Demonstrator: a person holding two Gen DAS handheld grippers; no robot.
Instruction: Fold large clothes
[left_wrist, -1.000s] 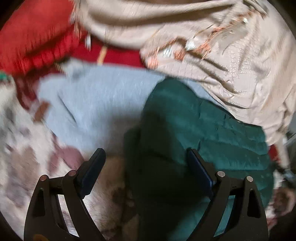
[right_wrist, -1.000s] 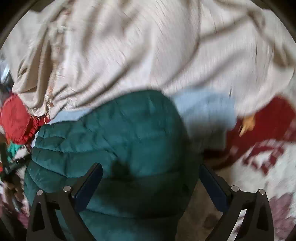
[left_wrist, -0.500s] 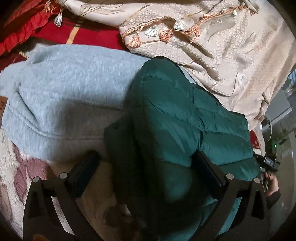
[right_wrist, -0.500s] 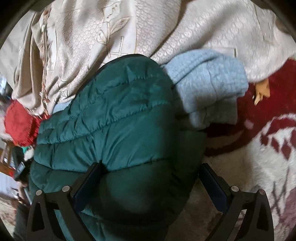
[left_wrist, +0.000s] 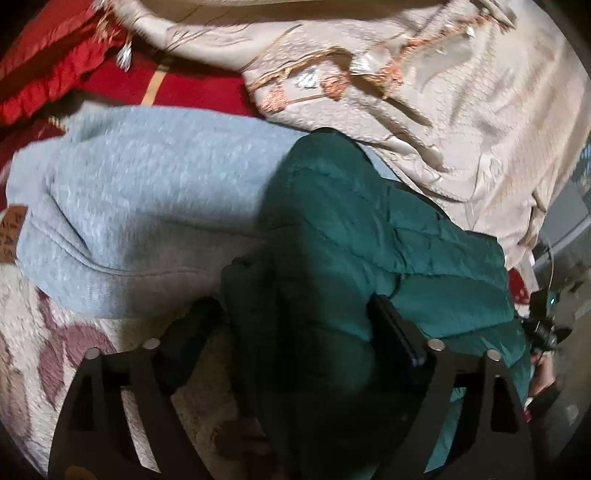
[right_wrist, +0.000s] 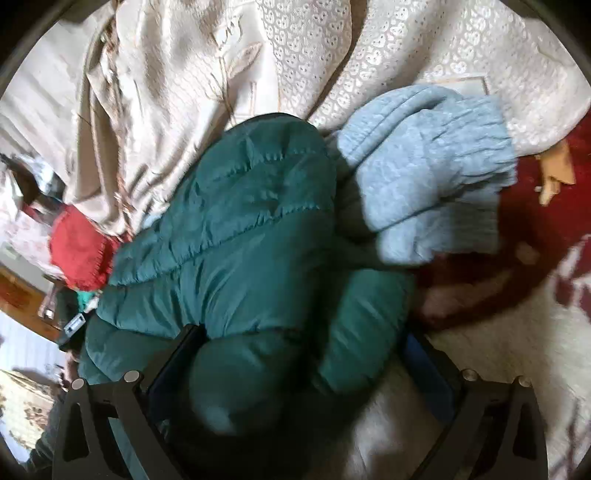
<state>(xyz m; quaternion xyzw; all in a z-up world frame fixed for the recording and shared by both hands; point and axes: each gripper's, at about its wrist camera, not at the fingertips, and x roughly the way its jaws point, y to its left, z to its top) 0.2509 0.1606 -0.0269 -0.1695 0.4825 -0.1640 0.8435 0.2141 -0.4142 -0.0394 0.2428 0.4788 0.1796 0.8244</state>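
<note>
Looking down your left wrist view first: the green puffer jacket (left_wrist: 369, 258) sits between the fingers of the left gripper (left_wrist: 295, 332), bunched up and running from the gap out toward the right edge. Its dark folded edge fills most of the gap. The right-hand finger (left_wrist: 395, 332) lies against the quilted fabric; the left-hand finger (left_wrist: 192, 332) is just beside the dark fold, and contact there is too dark to call. The jacket is quilted in stitched bands, shiny, rumpled, not flat. The jaws stand wide and have just been closing a little from their widest, with the jacket between them; I see no squeeze on the fabric. A light blue fleece garment (left_wrist: 140, 206) lies to the jacket's left, partly under it. A beige embroidered cloth (left_wrist: 424, 92) covers the top, red fabric (left_wrist: 55, 66) shows top left, and the patterned rug (left_wrist: 44, 350) is underneath.

Right wrist view: the same jacket (right_wrist: 240, 240) fills the middle and lower left, and a rounded puffy fold pushes in between the fingers of your right gripper (right_wrist: 303, 362). The left-hand finger (right_wrist: 173, 362) touches the jacket; the right-hand finger (right_wrist: 428, 369) stands over the pale rug (right_wrist: 498, 350), apart from the fabric. Jaws spread wide, not clamping. The blue fleece (right_wrist: 424, 177) is bundled just right of the jacket, touching it.
</note>
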